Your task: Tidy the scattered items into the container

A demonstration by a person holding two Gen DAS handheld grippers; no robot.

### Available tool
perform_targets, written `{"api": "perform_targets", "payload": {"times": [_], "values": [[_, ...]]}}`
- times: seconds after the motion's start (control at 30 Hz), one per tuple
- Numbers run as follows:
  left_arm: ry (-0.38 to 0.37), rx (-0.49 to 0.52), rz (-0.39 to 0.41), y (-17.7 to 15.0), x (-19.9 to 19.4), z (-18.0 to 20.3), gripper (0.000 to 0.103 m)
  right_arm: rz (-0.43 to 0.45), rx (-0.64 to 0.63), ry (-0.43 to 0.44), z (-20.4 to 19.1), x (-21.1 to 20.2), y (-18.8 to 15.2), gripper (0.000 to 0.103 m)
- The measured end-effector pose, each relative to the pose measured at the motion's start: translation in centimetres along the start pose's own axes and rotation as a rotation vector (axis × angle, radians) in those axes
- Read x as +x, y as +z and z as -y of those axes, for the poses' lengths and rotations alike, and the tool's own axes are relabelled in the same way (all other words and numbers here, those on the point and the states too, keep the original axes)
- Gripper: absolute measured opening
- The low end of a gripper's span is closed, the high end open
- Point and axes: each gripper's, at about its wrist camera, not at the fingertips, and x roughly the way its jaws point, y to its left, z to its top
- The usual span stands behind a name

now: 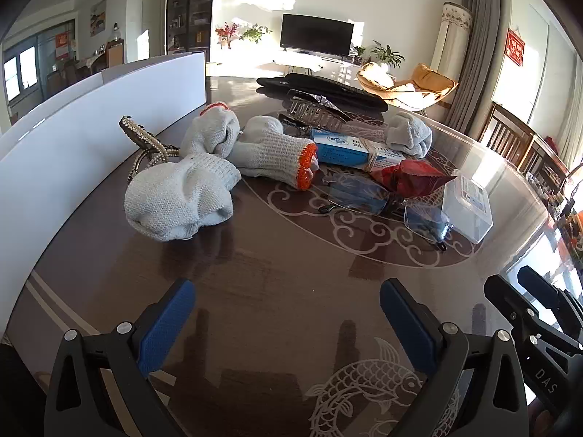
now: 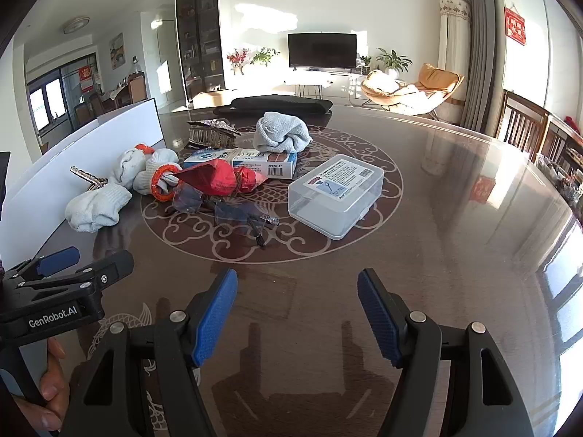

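step: pre-grasp, nothing binned | left gripper [image 1: 286,322] and right gripper [image 2: 297,313] hovering agape, empty | gloves [image 1: 182,200], glasses [image 2: 222,207] lying mid-worktop [image 2: 455,218] beside white container [image 1: 91,123] | next: picking nearest glove

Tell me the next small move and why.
Probably ease the left gripper forward to the nearest balled grey knit glove: both grippers are open and empty, the right gripper too, and that glove lies beside the white container.

A dark television [image 2: 322,50] stands beyond an orange lounge chair [image 2: 415,85]
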Motion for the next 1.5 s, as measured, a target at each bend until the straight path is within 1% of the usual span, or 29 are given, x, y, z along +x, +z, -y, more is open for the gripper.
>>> {"api": "perform_targets", "payload": {"times": [0.93,1.33,1.5], "values": [[0.002,0.004,-0.012,0.0,0.4,0.1,0.103,-0.008,-0.010,-0.002,-0.1,0.2,0.0,0.070],[-0.012,0.009,-0.033,0.0,0.7,0.2,0.103,-0.017,-0.018,0.000,-0.4,0.4,0.0,0.070],[-0.024,0.000,-0.057,0.0,1.1,0.1,0.103,-0.031,-0.021,-0.010,-0.4,0.5,0.1,0.070]]}}
